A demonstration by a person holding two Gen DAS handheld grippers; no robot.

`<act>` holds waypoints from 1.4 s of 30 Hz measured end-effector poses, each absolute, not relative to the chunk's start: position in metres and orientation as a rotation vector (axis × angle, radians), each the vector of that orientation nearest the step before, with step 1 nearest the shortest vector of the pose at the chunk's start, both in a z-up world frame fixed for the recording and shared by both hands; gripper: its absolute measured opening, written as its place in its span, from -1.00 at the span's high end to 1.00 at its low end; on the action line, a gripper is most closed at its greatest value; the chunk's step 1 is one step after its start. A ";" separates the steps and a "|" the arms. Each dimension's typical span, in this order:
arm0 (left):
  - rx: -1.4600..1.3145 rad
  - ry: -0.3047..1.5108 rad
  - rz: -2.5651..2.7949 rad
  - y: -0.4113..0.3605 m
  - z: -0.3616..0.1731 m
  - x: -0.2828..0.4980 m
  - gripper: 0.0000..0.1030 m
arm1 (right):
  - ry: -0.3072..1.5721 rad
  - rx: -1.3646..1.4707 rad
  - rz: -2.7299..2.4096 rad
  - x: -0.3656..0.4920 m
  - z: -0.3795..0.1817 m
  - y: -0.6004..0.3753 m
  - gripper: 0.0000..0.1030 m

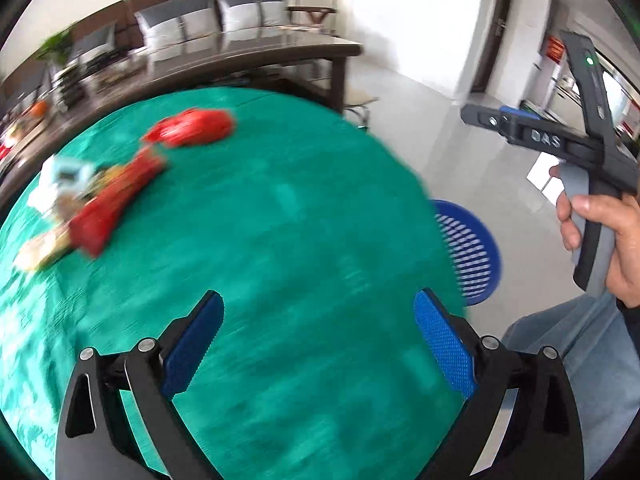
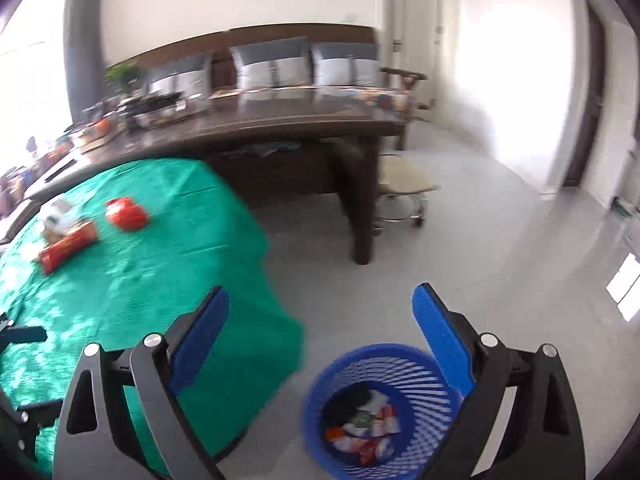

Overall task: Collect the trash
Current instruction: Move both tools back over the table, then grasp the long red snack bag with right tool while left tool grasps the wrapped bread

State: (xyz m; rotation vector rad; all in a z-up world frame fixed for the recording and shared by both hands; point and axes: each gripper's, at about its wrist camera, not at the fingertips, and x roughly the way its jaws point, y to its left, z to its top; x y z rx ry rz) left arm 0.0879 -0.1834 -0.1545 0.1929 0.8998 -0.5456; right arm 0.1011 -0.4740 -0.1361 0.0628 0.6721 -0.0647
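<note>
Trash lies at the far left of the green-clothed table (image 1: 300, 208): a crumpled red wrapper (image 1: 192, 126), a long red packet (image 1: 116, 204), a white and pale-blue carton (image 1: 64, 180) and a yellowish wrapper (image 1: 38, 250). My left gripper (image 1: 316, 300) hangs open above the cloth, empty and well short of the trash. My right gripper (image 2: 320, 294) is open and empty over the table's corner, with the blue basket (image 2: 360, 354) on the floor just below it. The basket holds several wrappers. The left wrist view shows the right gripper (image 1: 480, 116) in a hand (image 1: 600, 240) off the table's right side.
A long dark wooden table (image 2: 280, 120) stands behind the green one, with clutter at its left end. A wheeled stool (image 2: 400, 184) sits by its leg. A sofa with grey cushions (image 2: 272, 64) lines the wall. A person's jeans leg (image 1: 560, 340) is beside the basket (image 1: 472, 248).
</note>
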 end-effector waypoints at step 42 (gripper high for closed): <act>0.013 0.962 -0.093 0.054 -0.179 0.183 -0.90 | 1.045 0.144 0.180 0.222 -0.161 -0.191 0.32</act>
